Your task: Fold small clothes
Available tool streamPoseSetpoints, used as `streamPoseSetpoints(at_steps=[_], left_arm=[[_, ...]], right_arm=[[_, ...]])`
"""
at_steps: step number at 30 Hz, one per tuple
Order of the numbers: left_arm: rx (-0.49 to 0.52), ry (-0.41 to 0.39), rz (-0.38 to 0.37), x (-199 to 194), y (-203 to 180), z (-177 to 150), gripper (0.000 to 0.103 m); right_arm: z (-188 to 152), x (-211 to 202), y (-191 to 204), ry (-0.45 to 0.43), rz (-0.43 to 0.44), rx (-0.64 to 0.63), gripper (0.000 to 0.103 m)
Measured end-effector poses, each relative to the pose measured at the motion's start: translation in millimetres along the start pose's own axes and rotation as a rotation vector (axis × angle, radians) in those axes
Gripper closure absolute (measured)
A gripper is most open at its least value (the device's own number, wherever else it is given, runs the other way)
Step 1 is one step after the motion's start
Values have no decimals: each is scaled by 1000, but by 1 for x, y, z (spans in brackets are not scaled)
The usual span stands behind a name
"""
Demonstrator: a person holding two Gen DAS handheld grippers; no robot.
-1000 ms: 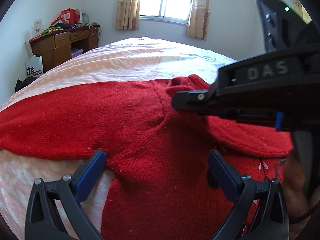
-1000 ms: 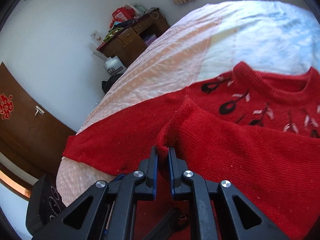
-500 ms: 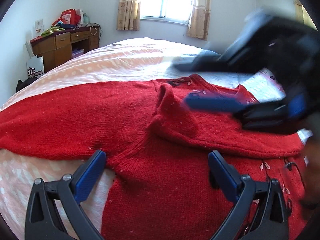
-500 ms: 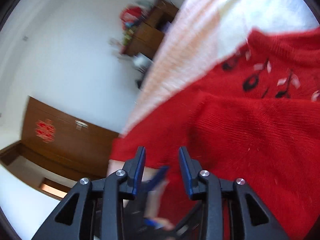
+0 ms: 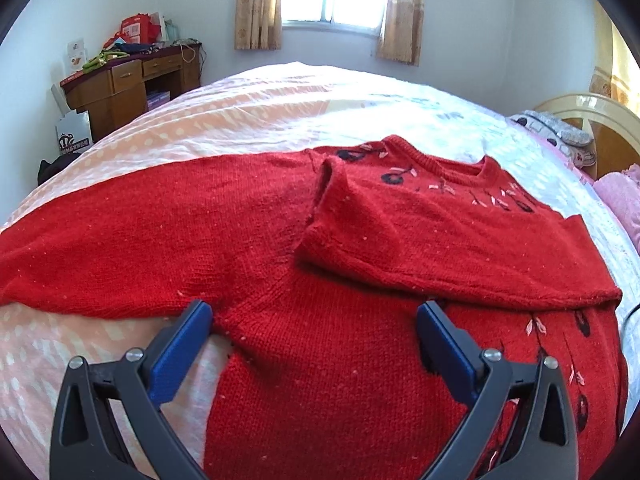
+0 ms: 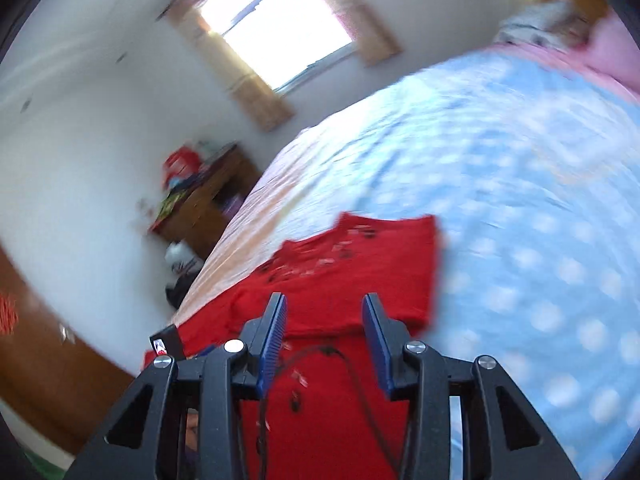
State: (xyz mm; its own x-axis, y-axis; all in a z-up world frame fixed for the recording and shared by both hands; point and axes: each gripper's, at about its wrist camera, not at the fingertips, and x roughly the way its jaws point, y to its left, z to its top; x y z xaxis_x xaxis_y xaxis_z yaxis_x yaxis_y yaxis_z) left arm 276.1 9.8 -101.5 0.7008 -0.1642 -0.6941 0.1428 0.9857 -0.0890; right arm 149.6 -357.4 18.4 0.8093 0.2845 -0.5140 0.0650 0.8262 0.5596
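A red knit sweater point(image 5: 320, 380) with dark embroidered motifs lies flat on the bed point(image 5: 280, 120). One sleeve point(image 5: 440, 240) is folded across its chest, and the other sleeve point(image 5: 120, 240) stretches out to the left. My left gripper point(image 5: 316, 312) hovers open low over the sweater near the left armpit, with nothing gripped. In the blurred right wrist view, my right gripper point(image 6: 325, 304) is open and empty. It is raised above the sweater point(image 6: 360, 264) toward its right side.
The bed's cover is peach on the left and pale blue with dots point(image 6: 520, 200) on the right. A wooden desk point(image 5: 120, 80) with clutter stands at the far left wall. A headboard point(image 5: 592, 120) and pink bedding point(image 5: 620, 196) are at the right. A black cable point(image 6: 352, 368) hangs under my right gripper.
My right gripper let go of the sleeve cuff, opened, and swung away to the right, out of the left wrist view. The sleeve now lies folded across the chest. The left gripper stayed put.
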Motion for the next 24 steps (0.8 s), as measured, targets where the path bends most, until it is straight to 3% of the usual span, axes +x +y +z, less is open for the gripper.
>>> streamPoseSetpoints(at_steps=[4, 7, 10, 14, 16, 19, 22, 24], left_arm=[[23, 31, 42, -5, -5, 11, 0], [33, -36, 63, -19, -13, 25, 0], [58, -78, 89, -22, -27, 45, 0], [47, -37, 131, 1, -36, 62, 0], [46, 8, 146, 22, -41, 64, 0], [67, 78, 251, 49, -42, 57, 0], [-8, 98, 250, 52, -29, 51, 0], [-16, 105, 315, 49, -25, 49, 0]], right_arm=[[-11, -35, -9, 33, 76, -31, 62], [-9, -24, -11, 37, -7, -119, 62], [1, 15, -27, 42, -161, -182, 66], [30, 70, -67, 54, -178, -75, 76], [40, 98, -81, 66, -223, -66, 87], [45, 132, -90, 95, -263, -88, 89], [50, 161, -96, 127, -272, -95, 89], [53, 182, -97, 166, -256, -102, 89]])
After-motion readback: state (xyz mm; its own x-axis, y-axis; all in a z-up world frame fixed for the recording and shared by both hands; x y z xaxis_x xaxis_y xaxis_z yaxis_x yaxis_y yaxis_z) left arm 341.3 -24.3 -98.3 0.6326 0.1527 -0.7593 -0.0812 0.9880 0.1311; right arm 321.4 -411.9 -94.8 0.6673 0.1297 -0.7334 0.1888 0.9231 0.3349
